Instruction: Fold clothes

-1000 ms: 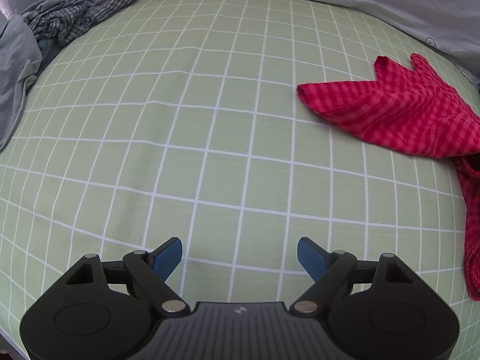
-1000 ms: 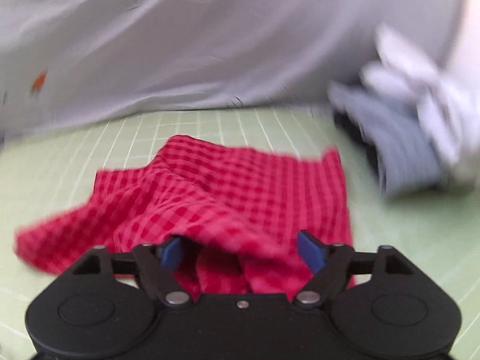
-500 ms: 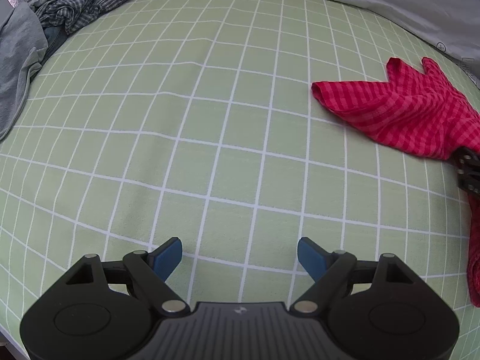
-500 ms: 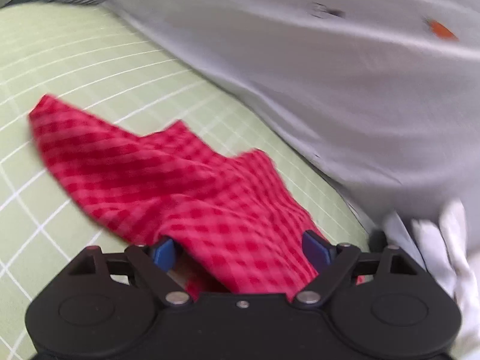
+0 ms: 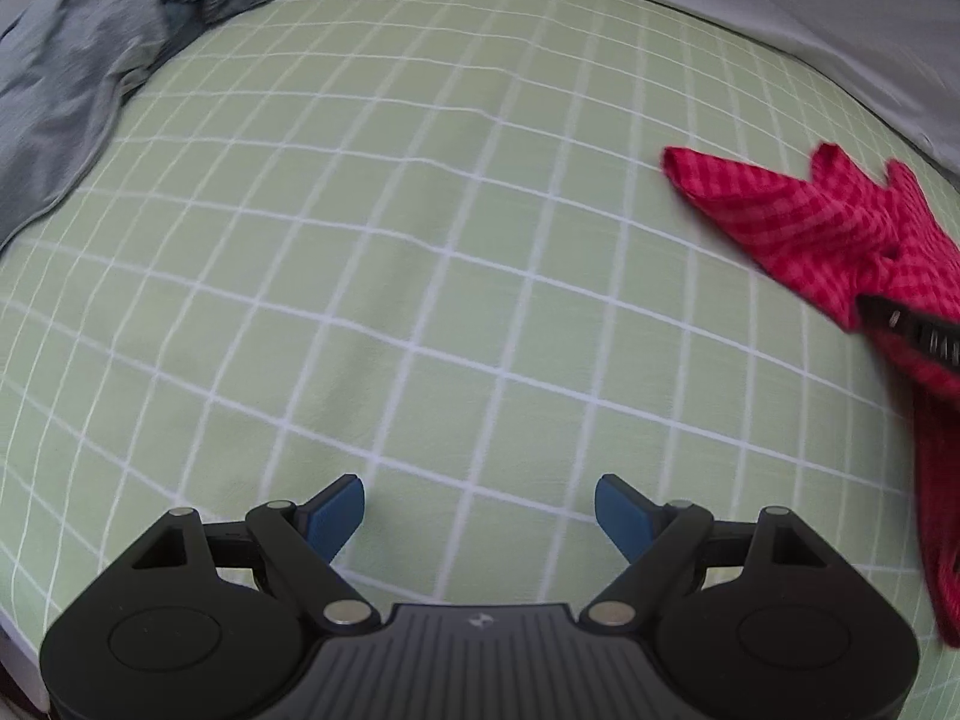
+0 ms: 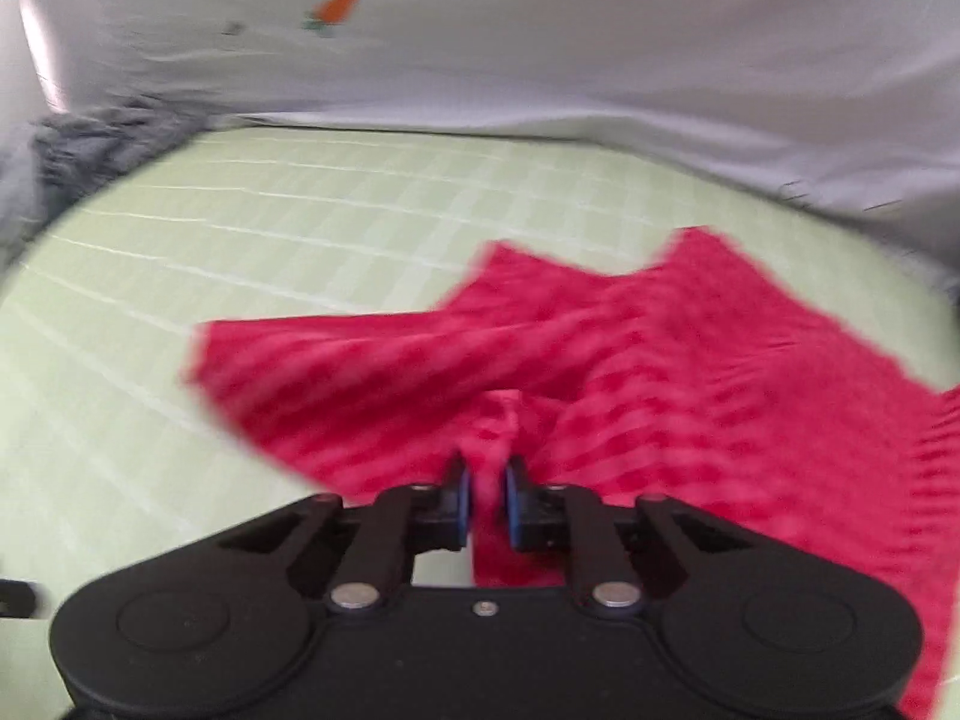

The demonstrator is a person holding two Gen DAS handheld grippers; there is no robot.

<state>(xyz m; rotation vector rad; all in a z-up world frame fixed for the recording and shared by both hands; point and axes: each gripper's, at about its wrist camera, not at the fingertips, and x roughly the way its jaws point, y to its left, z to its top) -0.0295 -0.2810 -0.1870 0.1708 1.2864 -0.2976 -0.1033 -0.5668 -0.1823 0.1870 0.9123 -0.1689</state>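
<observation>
Right wrist, tool (image 6: 486, 495) just closed, pinching red cloth (image 6: 660, 360)

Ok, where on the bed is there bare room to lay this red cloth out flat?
The green checked sheet lies bare across the middle, between the grey clothes pile at the far left and the red cloth on the right. The right side is crowded, where the right tool pinches the cloth.

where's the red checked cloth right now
The red checked cloth lies on the green grid sheet, right edge of the left wrist view, pinched in the right gripper.
</observation>
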